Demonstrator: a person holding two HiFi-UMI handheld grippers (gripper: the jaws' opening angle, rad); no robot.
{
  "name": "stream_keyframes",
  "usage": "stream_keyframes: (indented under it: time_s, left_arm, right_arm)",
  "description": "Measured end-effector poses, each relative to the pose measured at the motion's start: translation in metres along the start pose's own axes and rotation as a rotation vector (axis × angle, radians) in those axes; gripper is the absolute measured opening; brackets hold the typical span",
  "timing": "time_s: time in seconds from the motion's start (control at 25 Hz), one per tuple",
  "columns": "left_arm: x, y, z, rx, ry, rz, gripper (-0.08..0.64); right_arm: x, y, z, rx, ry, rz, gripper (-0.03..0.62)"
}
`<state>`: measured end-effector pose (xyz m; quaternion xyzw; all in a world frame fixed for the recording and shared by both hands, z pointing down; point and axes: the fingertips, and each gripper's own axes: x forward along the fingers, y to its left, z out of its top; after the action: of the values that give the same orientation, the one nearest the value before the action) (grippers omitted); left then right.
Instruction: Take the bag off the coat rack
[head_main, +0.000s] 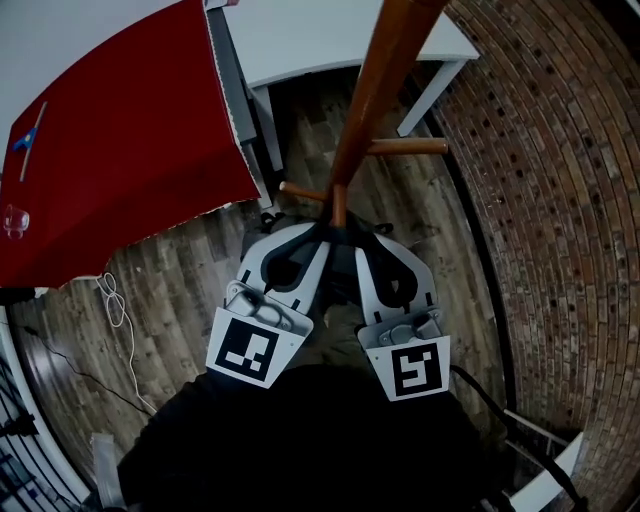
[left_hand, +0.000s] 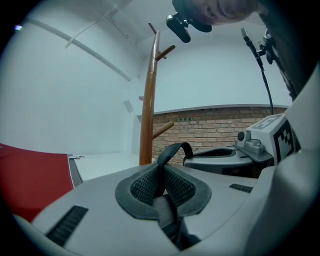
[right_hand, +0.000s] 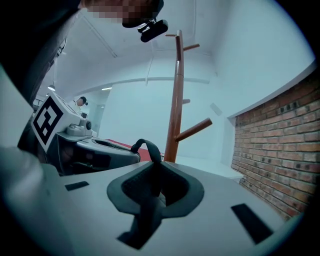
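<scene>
A wooden coat rack rises in front of me, with a side peg pointing right. A black bag strap hangs by the pole, just below a short peg. My left gripper and right gripper meet there side by side. In the left gripper view, the left gripper is shut on the strap, which loops up out of its mesh pads. In the right gripper view, the right gripper pinches the same strap. The bag's body is hidden beneath the grippers.
A red-covered table stands at the left and a white table behind the rack. A brick wall runs along the right. A white cable lies on the wooden floor at the left.
</scene>
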<state>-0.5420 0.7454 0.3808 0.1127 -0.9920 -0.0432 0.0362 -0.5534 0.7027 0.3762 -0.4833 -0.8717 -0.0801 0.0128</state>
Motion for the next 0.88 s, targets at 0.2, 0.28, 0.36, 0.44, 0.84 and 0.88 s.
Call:
stream_keyframes:
  time_s: [0.2, 0.28, 0.36, 0.44, 0.84, 0.88]
  left_arm:
    - [-0.024, -0.015, 0.019, 0.006, -0.004, -0.056, 0.038]
    - [-0.031, -0.027, 0.027, 0.011, 0.004, -0.084, 0.038]
    - [-0.035, -0.039, 0.033, 0.013, 0.013, -0.111, 0.038]
    - [-0.037, -0.052, 0.039, 0.022, 0.02, -0.139, 0.038]
    - [-0.048, -0.141, 0.042, 0.085, 0.054, -0.311, 0.038]
    - [-0.05, -0.152, 0.042, 0.093, 0.056, -0.325, 0.038]
  right_arm:
    - [-0.024, 0.013, 0.022, -0.011, -0.028, -0.075, 0.041]
    - [-0.038, 0.015, 0.03, 0.006, -0.038, -0.115, 0.041]
    - [-0.053, 0.014, 0.036, 0.021, -0.041, -0.149, 0.041]
    - [-0.068, 0.011, 0.04, 0.027, -0.034, -0.178, 0.041]
    - [-0.16, -0.004, 0.04, 0.071, -0.064, -0.348, 0.041]
    - [-0.172, -0.005, 0.041, 0.077, -0.07, -0.364, 0.041]
